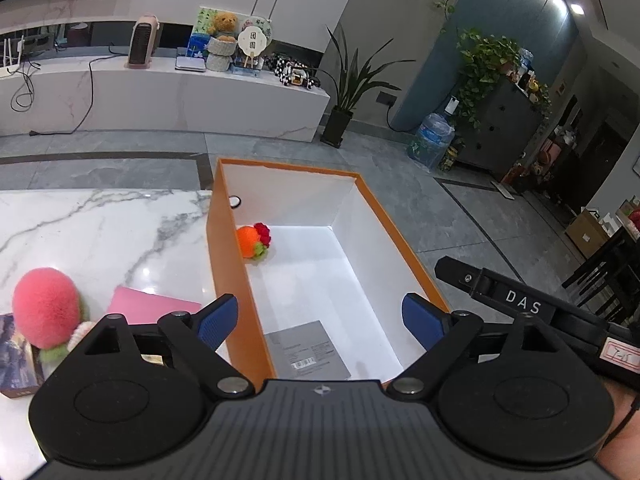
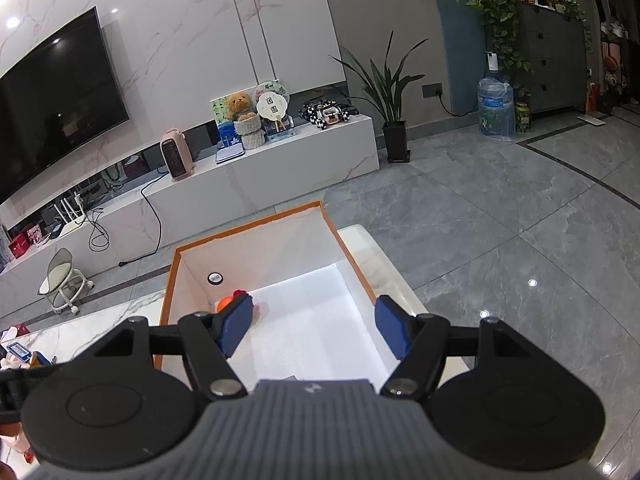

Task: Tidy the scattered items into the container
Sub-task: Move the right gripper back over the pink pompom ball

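Note:
An orange box (image 1: 288, 168) with a white inside stands on the marble table (image 1: 100, 232). In it lie an orange, red and green knitted toy (image 1: 250, 242) at the far left and a grey booklet (image 1: 308, 354) at the near end. My left gripper (image 1: 318, 312) hangs open over the box's near end, nothing between its blue pads. My right gripper (image 2: 314, 312) is open above the same box (image 2: 248, 228), empty, and its left finger partly hides the toy (image 2: 225, 303). Left of the box lie a pink fluffy plush (image 1: 46, 308), a pink card (image 1: 148, 304) and a book (image 1: 16, 356).
A small round black-and-white fitting (image 1: 234, 201) sits on the box's inner left wall. The black bar marked DAS (image 1: 520, 306) of the other hand-held tool crosses just right of the box. Beyond the table edge are grey floor tiles, a white TV bench and a potted plant (image 1: 340, 120).

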`<action>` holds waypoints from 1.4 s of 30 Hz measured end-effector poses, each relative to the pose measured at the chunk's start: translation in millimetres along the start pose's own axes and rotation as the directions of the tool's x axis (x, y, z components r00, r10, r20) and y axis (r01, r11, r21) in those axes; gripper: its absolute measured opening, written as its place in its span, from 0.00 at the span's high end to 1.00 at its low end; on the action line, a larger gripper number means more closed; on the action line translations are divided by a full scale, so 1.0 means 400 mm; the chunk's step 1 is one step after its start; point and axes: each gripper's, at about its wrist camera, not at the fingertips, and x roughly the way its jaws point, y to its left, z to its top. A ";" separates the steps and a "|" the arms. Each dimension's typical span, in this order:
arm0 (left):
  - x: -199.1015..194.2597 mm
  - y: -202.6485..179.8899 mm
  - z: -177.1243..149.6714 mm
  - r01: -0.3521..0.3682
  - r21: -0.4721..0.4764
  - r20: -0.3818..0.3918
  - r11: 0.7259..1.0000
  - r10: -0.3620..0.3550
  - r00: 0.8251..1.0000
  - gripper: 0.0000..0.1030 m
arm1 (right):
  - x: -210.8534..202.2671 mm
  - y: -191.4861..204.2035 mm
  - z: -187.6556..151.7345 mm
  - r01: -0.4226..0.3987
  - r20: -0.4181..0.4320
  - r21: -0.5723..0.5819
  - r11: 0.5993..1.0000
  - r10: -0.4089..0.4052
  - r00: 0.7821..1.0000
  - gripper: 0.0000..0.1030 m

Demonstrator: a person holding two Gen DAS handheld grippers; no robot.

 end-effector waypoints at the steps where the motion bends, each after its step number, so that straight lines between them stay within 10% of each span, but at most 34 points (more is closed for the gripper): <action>1: -0.007 0.005 0.002 -0.003 0.000 0.005 1.000 0.003 1.000 0.00 | 0.001 0.002 0.001 0.000 0.000 -0.002 1.000 0.000 1.000 0.32; 42: -0.455 0.692 -0.060 -0.255 -0.244 0.160 0.936 0.298 0.941 0.00 | -0.008 0.576 -0.147 -0.254 -0.040 -0.372 0.893 0.258 0.965 0.22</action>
